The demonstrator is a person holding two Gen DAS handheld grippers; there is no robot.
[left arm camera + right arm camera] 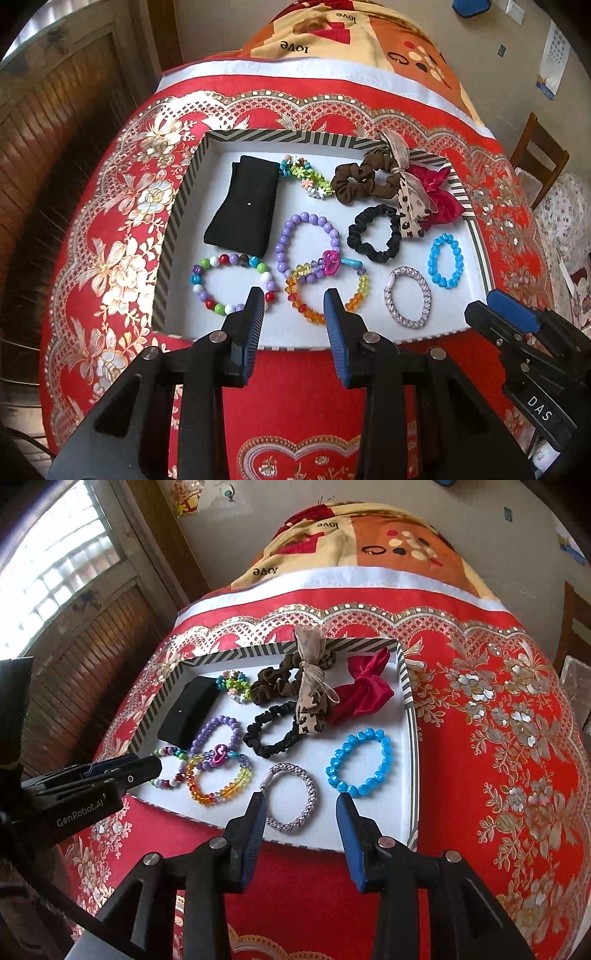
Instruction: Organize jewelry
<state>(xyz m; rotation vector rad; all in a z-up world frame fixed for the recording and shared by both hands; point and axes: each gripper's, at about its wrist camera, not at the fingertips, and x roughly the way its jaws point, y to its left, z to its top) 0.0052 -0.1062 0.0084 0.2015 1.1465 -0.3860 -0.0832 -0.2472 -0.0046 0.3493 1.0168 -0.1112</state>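
Note:
A striped-rim white tray [177,218] [406,672] holds jewelry and hair ties. My left gripper [294,295] is open and empty, hovering over the tray's near edge above a rainbow crystal bracelet [354,299] [221,794]. Left of it lies a multicolour bead bracelet [207,280], behind it a purple bead bracelet [314,221] [214,727]. My right gripper [301,801] is open and empty above a silver woven bracelet [295,823] [408,299]. A blue bead bracelet [369,738] [443,262] lies to its right.
At the tray's back lie a black pouch [243,206], a small flower bracelet [306,177], a brown scrunchie [354,184], a leopard ribbon [310,701], a red bow [362,690] and a black scrunchie [273,734]. A red floral cloth [498,720] covers the table.

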